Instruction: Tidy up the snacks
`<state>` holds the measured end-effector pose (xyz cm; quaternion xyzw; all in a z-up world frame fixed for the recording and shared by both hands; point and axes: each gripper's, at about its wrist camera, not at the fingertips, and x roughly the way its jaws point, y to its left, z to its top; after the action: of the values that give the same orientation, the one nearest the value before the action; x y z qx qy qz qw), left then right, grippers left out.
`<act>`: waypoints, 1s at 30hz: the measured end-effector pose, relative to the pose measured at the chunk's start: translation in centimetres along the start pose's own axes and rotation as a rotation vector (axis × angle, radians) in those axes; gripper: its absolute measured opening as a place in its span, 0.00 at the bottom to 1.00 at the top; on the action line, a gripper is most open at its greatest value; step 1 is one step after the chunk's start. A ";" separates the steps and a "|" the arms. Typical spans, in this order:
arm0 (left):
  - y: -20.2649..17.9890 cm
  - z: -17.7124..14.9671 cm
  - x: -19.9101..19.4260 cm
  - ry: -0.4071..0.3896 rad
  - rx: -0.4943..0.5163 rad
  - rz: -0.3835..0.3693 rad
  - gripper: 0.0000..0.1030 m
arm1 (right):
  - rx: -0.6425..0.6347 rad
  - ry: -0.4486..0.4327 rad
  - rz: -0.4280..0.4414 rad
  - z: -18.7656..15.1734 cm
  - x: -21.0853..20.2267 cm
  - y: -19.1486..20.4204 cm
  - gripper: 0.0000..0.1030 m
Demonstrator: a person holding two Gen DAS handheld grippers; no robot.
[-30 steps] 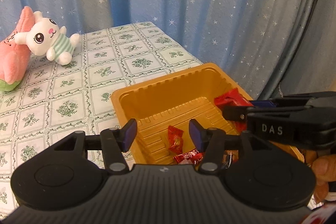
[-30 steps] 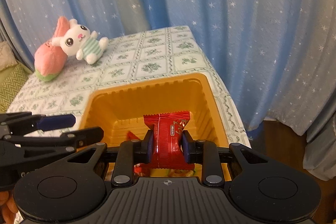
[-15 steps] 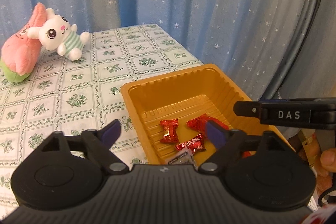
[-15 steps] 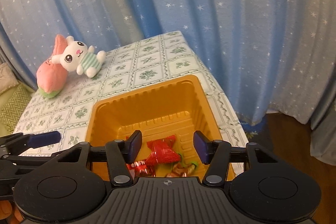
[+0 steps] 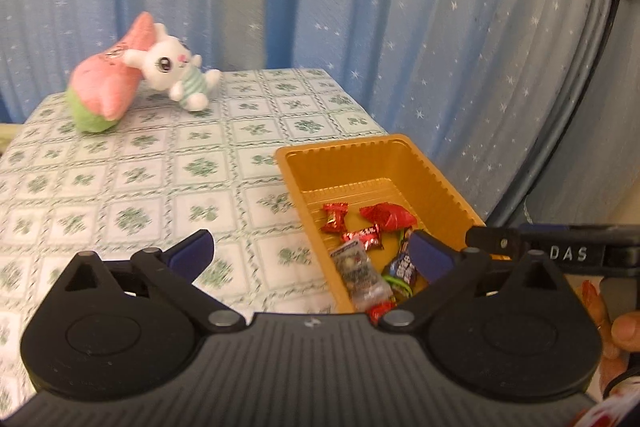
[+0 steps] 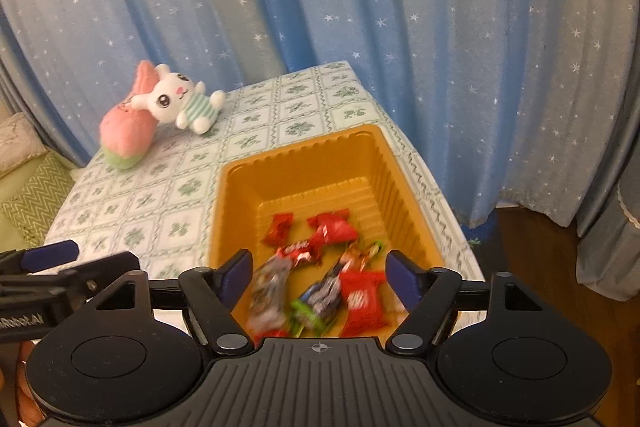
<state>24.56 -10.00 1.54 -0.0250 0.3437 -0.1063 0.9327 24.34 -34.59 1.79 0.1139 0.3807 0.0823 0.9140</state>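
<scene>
A golden plastic tray (image 5: 436, 179) (image 6: 384, 163) sits at the table's right edge and holds several wrapped snacks. Among them are a red packet (image 5: 390, 215) (image 6: 332, 227), a small red candy (image 5: 334, 217) (image 6: 280, 227), a silvery packet (image 5: 356, 263) (image 6: 268, 283) and a dark blue packet (image 5: 402, 265) (image 6: 324, 293). My left gripper (image 5: 308, 251) is open and empty, above the tray's near left corner. My right gripper (image 6: 318, 273) is open and empty, above the tray's near end. The right gripper also shows at the right of the left wrist view (image 5: 560, 253).
A white bunny plush (image 5: 176, 71) (image 6: 180, 101) leans on a pink and green plush (image 5: 104, 95) (image 6: 126, 133) at the table's far left. The green-patterned tablecloth (image 5: 140, 179) covers the table. A blue starred curtain (image 6: 440, 27) hangs behind and to the right.
The right gripper opened and dropped the red packet into the tray. Both grippers opened wider and drew back and up from the tray.
</scene>
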 end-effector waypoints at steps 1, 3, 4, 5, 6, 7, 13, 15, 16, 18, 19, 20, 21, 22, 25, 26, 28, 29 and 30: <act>0.1 -0.4 -0.9 -0.004 -0.005 0.007 1.00 | -0.001 0.005 0.000 -0.4 -0.6 0.4 0.72; 0.5 -1.1 -3.0 -0.015 -0.016 0.028 1.00 | 0.003 0.021 -0.007 -1.3 -1.7 1.2 0.73; 0.6 -1.5 -3.9 -0.019 -0.020 0.040 1.00 | 0.007 0.028 -0.010 -1.7 -2.3 1.5 0.73; 0.8 -2.0 -4.9 -0.019 -0.021 0.050 1.00 | 0.014 0.030 -0.008 -2.2 -2.9 1.8 0.73; 1.0 -2.5 -5.9 -0.019 -0.023 0.057 1.00 | 0.020 0.031 -0.003 -2.6 -3.6 2.1 0.73; 1.2 -2.9 -6.7 -0.019 -0.029 0.062 1.00 | 0.024 0.033 0.003 -3.0 -4.3 2.4 0.73; 2.1 -5.4 -11.8 -0.025 -0.074 0.093 1.00 | 0.005 0.009 0.013 -5.6 -8.8 5.0 0.73; 2.4 -6.2 -13.5 -0.037 -0.085 0.102 1.00 | -0.011 0.006 0.011 -6.5 -10.0 6.0 0.73; 2.5 -6.6 -14.2 -0.042 -0.091 0.109 1.00 | -0.023 0.003 0.009 -6.9 -10.6 6.5 0.73; 2.8 -7.4 -15.8 -0.052 -0.107 0.126 1.00 | -0.055 -0.003 0.004 -7.9 -11.8 7.4 0.73; 2.8 -7.7 -16.4 -0.054 -0.114 0.132 1.00 | -0.073 -0.005 -0.004 -8.3 -12.3 7.9 0.73; 3.1 -8.0 -17.2 -0.057 -0.122 0.136 1.00 | -0.087 -0.007 -0.010 -8.7 -12.8 8.4 0.73; 3.2 -8.4 -17.8 -0.057 -0.131 0.140 1.00 | -0.097 -0.010 -0.012 -9.0 -13.3 8.8 0.73; 3.3 -8.7 -18.4 -0.057 -0.140 0.143 1.00 | -0.105 -0.011 -0.012 -9.4 -13.8 9.1 0.73; 3.6 -9.6 -19.8 -0.050 -0.159 0.154 1.00 | -0.114 -0.019 -0.014 -10.3 -14.9 10.0 0.73; 3.6 -10.0 -20.3 -0.047 -0.159 0.160 1.00 | -0.116 -0.021 -0.015 -10.6 -15.2 10.2 0.73; 3.5 -10.7 -20.9 -0.034 -0.165 0.185 1.00 | -0.121 -0.025 -0.015 -11.1 -15.7 10.7 0.73; 3.4 -11.1 -21.2 -0.030 -0.165 0.191 1.00 | -0.125 -0.026 -0.012 -11.3 -16.0 10.9 0.73; 3.3 -11.5 -21.5 -0.027 -0.164 0.193 1.00 | -0.130 -0.027 -0.011 -11.6 -16.3 11.2 0.73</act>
<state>1.83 -1.81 6.04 -0.0696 0.3396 0.0129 0.9379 4.01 -26.04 7.94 0.0532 0.3629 0.1005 0.9248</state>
